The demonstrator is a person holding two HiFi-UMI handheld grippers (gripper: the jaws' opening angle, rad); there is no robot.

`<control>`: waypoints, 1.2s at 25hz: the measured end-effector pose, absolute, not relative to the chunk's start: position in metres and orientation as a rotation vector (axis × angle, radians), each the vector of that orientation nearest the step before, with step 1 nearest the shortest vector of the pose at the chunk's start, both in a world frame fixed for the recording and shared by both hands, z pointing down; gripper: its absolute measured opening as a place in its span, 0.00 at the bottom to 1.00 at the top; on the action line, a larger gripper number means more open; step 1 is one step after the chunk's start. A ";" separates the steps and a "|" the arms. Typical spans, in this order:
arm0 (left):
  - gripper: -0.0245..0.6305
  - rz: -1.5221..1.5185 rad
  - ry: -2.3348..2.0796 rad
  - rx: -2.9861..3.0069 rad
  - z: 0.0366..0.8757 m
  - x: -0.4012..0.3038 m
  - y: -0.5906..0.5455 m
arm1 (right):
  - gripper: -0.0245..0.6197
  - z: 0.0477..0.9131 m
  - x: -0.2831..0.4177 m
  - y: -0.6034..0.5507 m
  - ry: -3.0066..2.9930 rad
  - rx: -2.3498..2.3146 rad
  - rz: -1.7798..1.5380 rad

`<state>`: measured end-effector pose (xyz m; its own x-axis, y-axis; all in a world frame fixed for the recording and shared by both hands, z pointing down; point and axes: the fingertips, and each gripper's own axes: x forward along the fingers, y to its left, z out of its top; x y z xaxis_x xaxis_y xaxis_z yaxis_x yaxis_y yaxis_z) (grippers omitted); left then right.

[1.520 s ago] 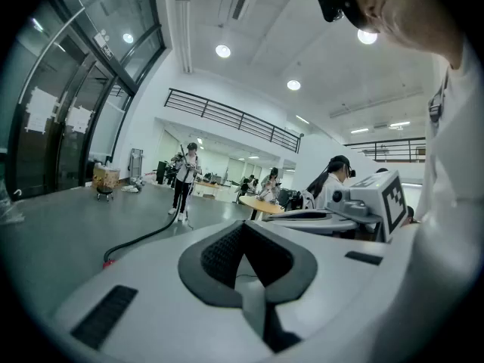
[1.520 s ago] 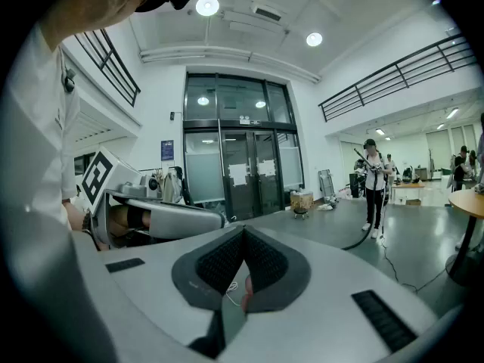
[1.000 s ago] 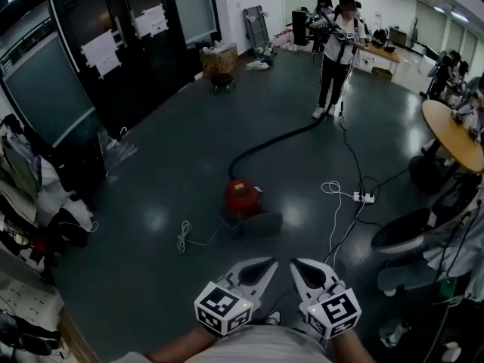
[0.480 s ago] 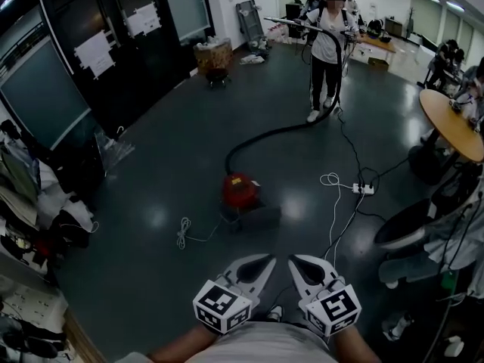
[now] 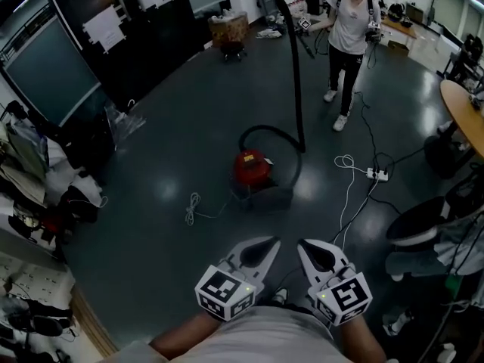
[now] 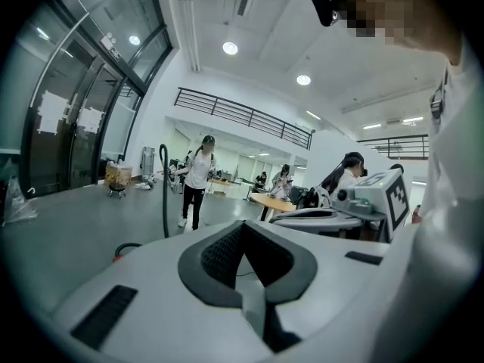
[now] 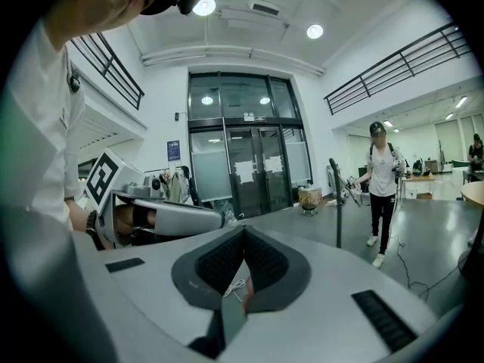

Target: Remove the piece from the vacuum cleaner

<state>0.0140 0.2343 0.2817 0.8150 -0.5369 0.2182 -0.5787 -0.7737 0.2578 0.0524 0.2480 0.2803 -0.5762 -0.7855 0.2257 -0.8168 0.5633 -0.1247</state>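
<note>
The red vacuum cleaner [image 5: 251, 166] stands on the dark floor a few steps ahead of me, on a dark base [image 5: 265, 197]. Its black hose [image 5: 295, 74] loops off the body and rises upright; the left gripper view shows the same hose [image 6: 164, 195]. A person in a white shirt [image 5: 352, 29] stands by its far end. My left gripper [image 5: 261, 249] and right gripper [image 5: 311, 252] are held low and close to my body, side by side. Both are shut with nothing in them, far short of the vacuum. The pads meet in both gripper views [image 6: 243, 229] [image 7: 243, 234].
A white power strip [image 5: 376, 175] with cables lies right of the vacuum, and a coiled white cord [image 5: 193, 206] lies to its left. A round wooden table [image 5: 467, 123] and a chair [image 5: 423, 229] stand at right. Clothes and bags [image 5: 38, 180] line the left wall. A cart [image 5: 229, 30] stands at the back.
I have come closer to the vacuum. The hose, which lay along the floor toward the person, now stands upright. Both grippers stay shut and together.
</note>
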 end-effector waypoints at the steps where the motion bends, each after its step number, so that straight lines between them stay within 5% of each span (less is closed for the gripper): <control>1: 0.05 0.190 -0.853 2.684 0.284 0.013 0.229 | 0.06 0.283 0.053 0.242 -2.652 1.365 0.332; 30: 0.05 0.154 -0.667 2.788 0.382 -0.030 -0.084 | 0.07 0.443 0.009 -0.063 -2.434 1.213 0.343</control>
<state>-0.0297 -0.0844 0.3816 0.8883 -0.4287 0.1646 -0.4575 -0.8575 0.2353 0.0093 -0.0631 0.4428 -0.5446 -0.7062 0.4525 -0.8037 0.5937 -0.0406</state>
